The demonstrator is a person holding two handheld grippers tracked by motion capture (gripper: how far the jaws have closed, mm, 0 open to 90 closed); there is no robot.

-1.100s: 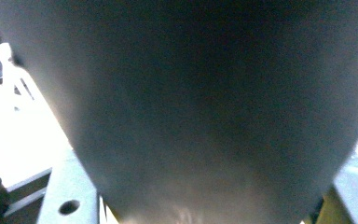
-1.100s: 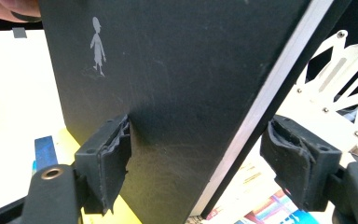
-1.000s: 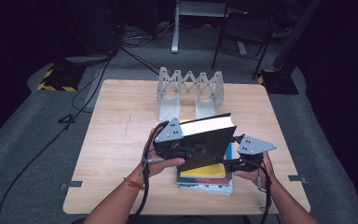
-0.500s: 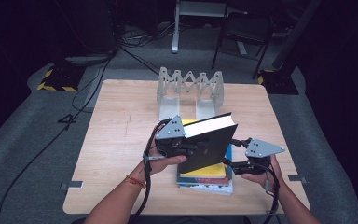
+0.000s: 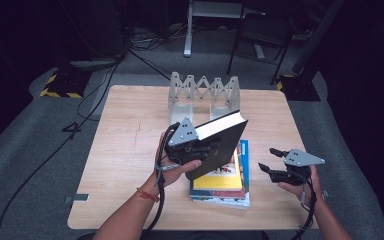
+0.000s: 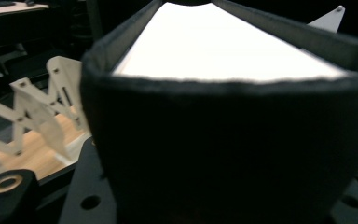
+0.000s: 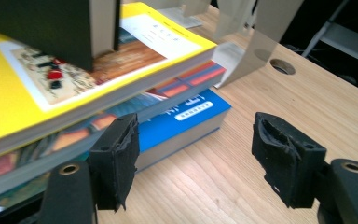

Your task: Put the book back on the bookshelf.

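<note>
A black hardcover book (image 5: 222, 137) with white page edges hangs tilted above a stack of books (image 5: 227, 185). My left gripper (image 5: 199, 150) is shut on its lower left end, and its jaws have just been closing on it. From the left gripper view the black book (image 6: 223, 126) looms close, pages on top. My right gripper (image 5: 269, 159) stands open to the right of the stack, low over the table. Its jaws have closed a little, with nothing between them. In the right gripper view its pads (image 7: 116, 158) flank bare wood beside the blue bottom book (image 7: 186, 116) and the yellow top book (image 7: 51, 93).
A pale zigzag book rack (image 5: 202, 92) stands at the back middle of the wooden table (image 5: 130, 130). It also appears as the rack (image 6: 37, 107) and the rack foot (image 7: 256, 32). Dark floor, cables and chair legs surround the table.
My right gripper has drawn away from the black book, rightward and slightly down, to beside the stack. The left gripper keeps the book in roughly the same place.
</note>
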